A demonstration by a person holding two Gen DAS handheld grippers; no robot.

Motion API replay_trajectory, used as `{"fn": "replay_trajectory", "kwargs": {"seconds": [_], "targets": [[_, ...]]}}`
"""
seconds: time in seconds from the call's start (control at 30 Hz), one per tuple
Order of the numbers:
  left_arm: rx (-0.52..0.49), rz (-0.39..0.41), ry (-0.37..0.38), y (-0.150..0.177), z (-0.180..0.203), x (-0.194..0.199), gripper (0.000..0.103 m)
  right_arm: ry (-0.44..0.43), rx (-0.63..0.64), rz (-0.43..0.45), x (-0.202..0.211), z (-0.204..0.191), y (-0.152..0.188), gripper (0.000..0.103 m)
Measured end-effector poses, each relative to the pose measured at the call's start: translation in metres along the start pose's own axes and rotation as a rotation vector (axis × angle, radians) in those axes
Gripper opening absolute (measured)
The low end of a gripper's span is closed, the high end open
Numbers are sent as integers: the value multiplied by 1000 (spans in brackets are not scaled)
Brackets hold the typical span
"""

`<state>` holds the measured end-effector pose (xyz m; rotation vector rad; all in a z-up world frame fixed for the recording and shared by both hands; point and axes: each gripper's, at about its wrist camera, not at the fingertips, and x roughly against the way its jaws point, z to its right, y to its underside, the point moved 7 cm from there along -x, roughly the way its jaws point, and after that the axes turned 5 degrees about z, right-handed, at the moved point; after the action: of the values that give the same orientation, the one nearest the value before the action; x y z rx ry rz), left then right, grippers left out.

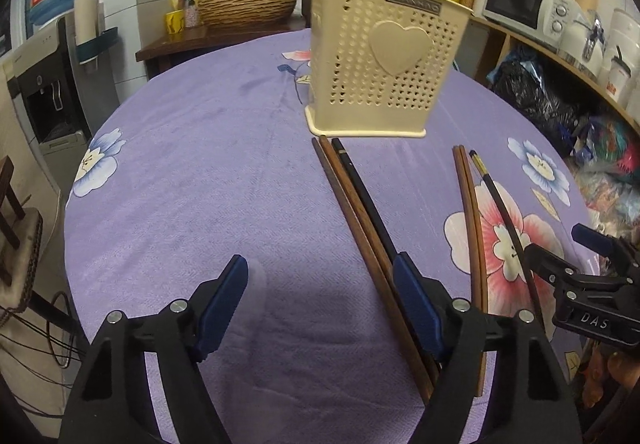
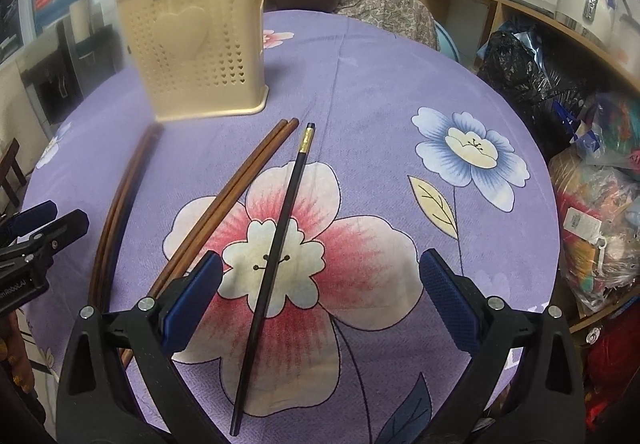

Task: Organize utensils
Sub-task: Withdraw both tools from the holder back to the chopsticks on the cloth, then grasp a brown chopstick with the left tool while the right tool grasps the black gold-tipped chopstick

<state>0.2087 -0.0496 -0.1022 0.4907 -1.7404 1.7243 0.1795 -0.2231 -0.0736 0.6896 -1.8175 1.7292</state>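
left tool (image 1: 320,308) jaws apart, right tool (image 2: 320,300) agape

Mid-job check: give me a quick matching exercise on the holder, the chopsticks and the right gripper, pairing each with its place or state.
Things:
1. cream perforated plastic utensil holder with a heart
2. black chopstick with a gold band
3. pair of brown wooden chopsticks
4. right gripper

Places or states:
A. lying across the pink flower print, between open jaws
B. open, nothing gripped
C. standing upright at the far end of the chopsticks
D. side by side, just left of the black one

Pairs: 1-C, 2-A, 3-D, 4-B
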Motion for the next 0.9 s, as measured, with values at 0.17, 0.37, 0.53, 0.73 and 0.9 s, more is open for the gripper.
{"fn": "replay_trajectory", "kwargs": {"seconds": [0.17, 0.37, 0.53, 0.73, 0.9], "targets": [[-47, -24, -28, 6, 6, -6, 68, 11, 7, -10, -2, 0, 3, 97], [-42, -41, -30, 8, 7, -8, 66, 27, 26, -26, -4, -3, 6, 97], [-48, -43, -38, 6, 10, -14, 66, 43, 45, -49, -11, -6, 10, 97], [-45, -50, -32, 6, 1, -16, 66, 30, 11, -56, -14, 3, 12, 97], [-10, -58, -26, 9, -20, -10, 64, 34, -46, -64, -15, 26, 17, 97]]}}
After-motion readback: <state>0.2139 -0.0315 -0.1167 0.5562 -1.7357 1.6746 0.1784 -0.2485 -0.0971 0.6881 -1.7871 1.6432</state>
